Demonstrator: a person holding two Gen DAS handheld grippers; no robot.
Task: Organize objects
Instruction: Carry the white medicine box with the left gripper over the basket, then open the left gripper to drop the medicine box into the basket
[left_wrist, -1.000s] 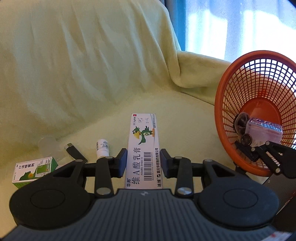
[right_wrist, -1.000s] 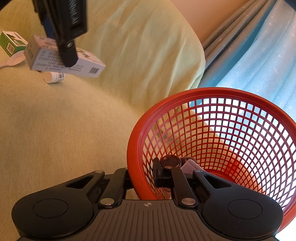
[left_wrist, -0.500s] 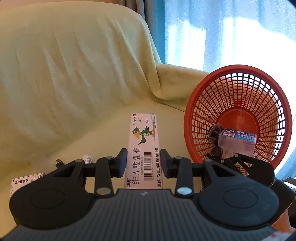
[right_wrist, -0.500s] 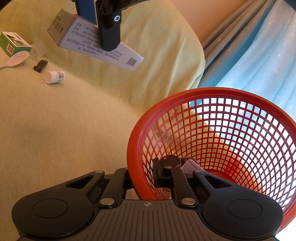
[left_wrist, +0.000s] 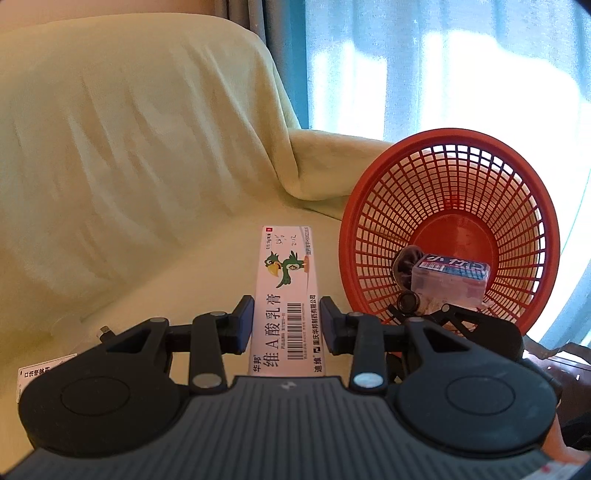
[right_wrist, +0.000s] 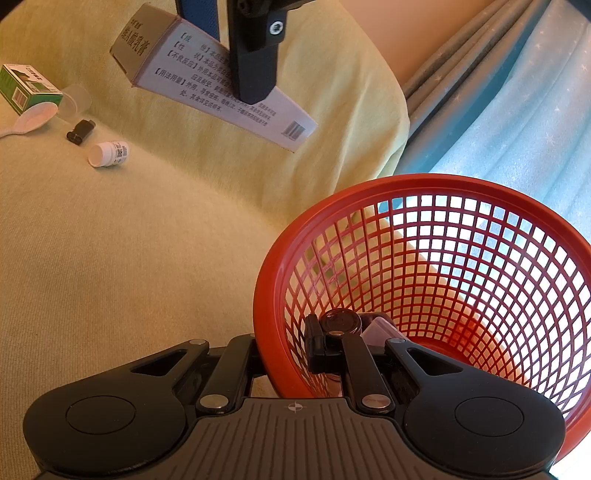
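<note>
A person works over a sofa draped in a pale yellow-green cover (right_wrist: 129, 258), with a gripper in each hand. The left gripper (left_wrist: 286, 325) holds a long white ointment box (left_wrist: 286, 295) lengthwise between its pads, jaws partly closed and pressed on the box's narrow sides, so the free end points ahead toward the orange basket (left_wrist: 546, 221). In the right wrist view the box (right_wrist: 218, 74) hangs in the air above the cushion, tilted, up and to the left of the basket and not yet over its rim. The right gripper (right_wrist: 284, 343) is clamped nearly shut on the near rim of the basket (right_wrist: 266, 295), one finger outside the wall and one inside; this most likely keeps the light basket tipped open toward the other hand so things can be dropped in. The box is slim and rectangular, with a green cartoon parrot, a barcode and black Chinese characters on the top face, and dense printed instructions on the underside. Already inside the basket lie a small clear plastic case with a blue label (left_wrist: 448, 280) and a dark round object (left_wrist: 406, 258). Well apart on the cushion wait a green-and-white carton (right_wrist: 27, 88), a white spoon (right_wrist: 29, 120), a clear cup (right_wrist: 75, 101), a small black piece (right_wrist: 81, 131) and a small white bottle (right_wrist: 109, 153).
</note>
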